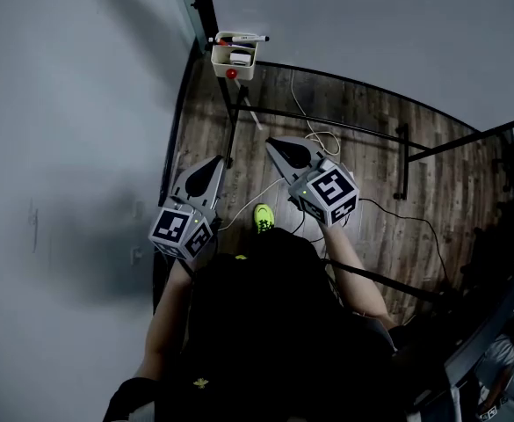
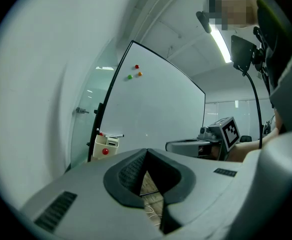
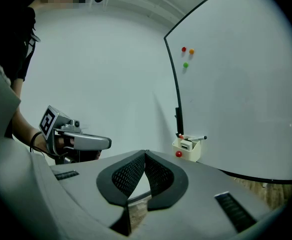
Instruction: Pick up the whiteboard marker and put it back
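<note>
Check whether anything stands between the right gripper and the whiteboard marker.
Nothing visible does. The right gripper, jaws shut and empty, points across open air at the whiteboard marker, which lies across the top of the white box at the corner of the whiteboard. Cables lie on the floor below.

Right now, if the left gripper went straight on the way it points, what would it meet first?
Most likely the whiteboard, a little right of the cream tray; the left gripper has nothing visible before it. Depth is hard to judge.
</note>
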